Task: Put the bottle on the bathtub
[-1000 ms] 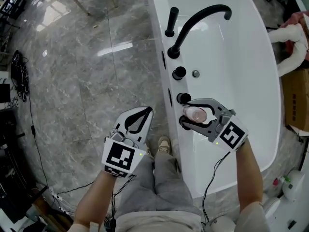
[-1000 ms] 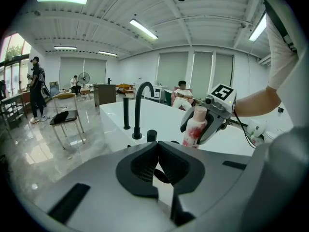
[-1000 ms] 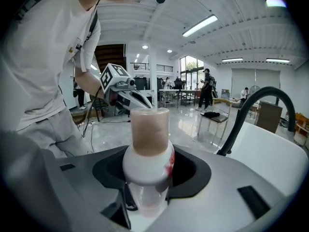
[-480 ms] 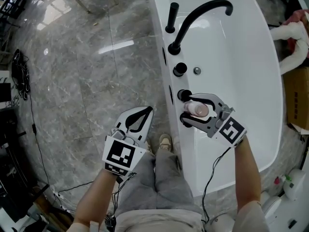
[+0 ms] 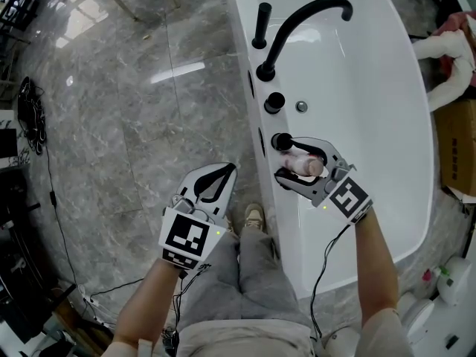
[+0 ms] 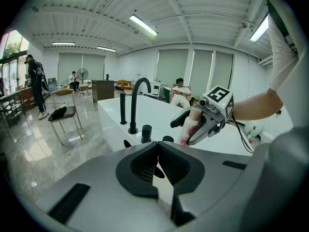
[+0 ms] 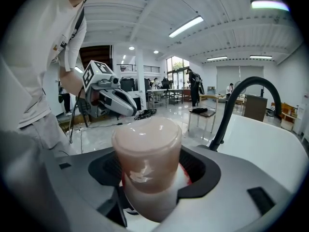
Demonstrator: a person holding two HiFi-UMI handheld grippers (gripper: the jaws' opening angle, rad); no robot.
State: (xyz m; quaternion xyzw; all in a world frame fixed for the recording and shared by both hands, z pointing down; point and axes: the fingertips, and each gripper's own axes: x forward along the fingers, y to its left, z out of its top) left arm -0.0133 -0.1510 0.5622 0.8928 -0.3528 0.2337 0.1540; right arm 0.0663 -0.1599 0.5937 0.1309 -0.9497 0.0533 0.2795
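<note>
A pale pink bottle (image 5: 301, 163) with a frosted cap stands upright on the rim ledge of the white bathtub (image 5: 372, 88), beside the nearest black knob (image 5: 281, 141). My right gripper (image 5: 284, 160) surrounds it. Its jaws have just been opening, and the bottle (image 7: 147, 163) still sits between them with a gap at each side. The left gripper view shows that bottle (image 6: 188, 129) inside the right gripper (image 6: 182, 132). My left gripper (image 5: 227, 169) hangs over the floor left of the tub, shut and empty, its jaw tips touching.
A black arched faucet (image 5: 297, 21), a hand-shower handle (image 5: 262, 24) and a second knob (image 5: 274, 102) line the tub rim farther along. The person's legs and a shoe (image 5: 253, 222) stand next to the tub. A cardboard box (image 5: 455, 155) lies beyond its right side.
The right gripper's jaws have spread wider around the bottle, which stays on the rim. The left gripper has kept its place.
</note>
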